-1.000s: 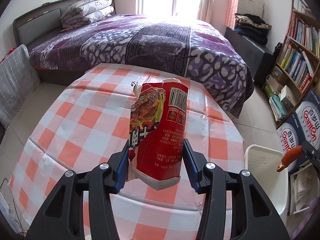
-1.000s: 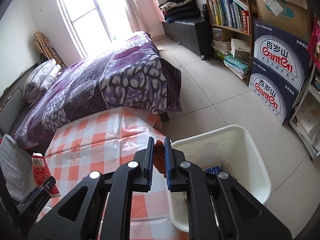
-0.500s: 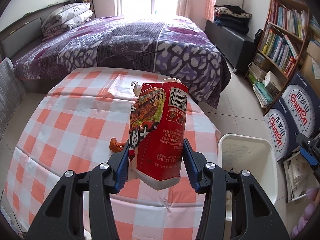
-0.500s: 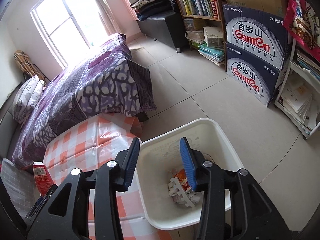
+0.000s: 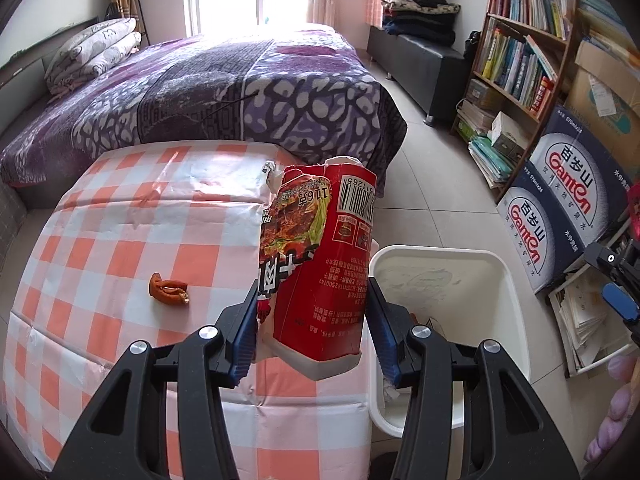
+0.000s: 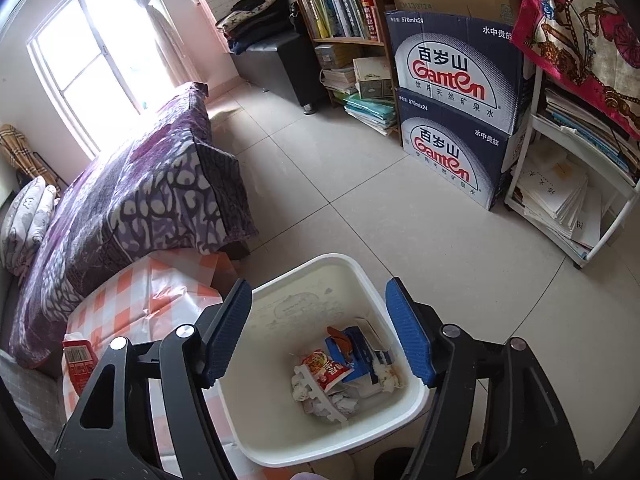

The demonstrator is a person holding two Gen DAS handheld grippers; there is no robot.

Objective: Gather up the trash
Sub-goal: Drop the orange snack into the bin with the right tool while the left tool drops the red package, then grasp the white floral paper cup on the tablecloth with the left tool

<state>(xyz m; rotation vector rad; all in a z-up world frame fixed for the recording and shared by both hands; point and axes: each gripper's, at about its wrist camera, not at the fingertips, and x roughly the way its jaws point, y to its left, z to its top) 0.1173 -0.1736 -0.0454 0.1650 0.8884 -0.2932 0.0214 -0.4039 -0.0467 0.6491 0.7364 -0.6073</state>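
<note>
Your left gripper point(image 5: 312, 320) clamping the red carton point(image 5: 320, 264) at the table's point(image 5: 120, 240) right edge, your right gripper point(image 6: 320, 332) just opening wide, empty, over the white bin point(image 6: 416, 400).

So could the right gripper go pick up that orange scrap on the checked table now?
Probably yes. The right gripper is open with nothing between its jaws, over the white bin beside the table. The orange scrap lies alone on the cloth, though the left gripper with its red carton is nearer.

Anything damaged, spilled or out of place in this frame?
The red carton in the left tongs is torn open at the top, its edge ragged. An orange peel scrap lies on the checked tablecloth, outside the white bin. Nothing spilled.
</note>
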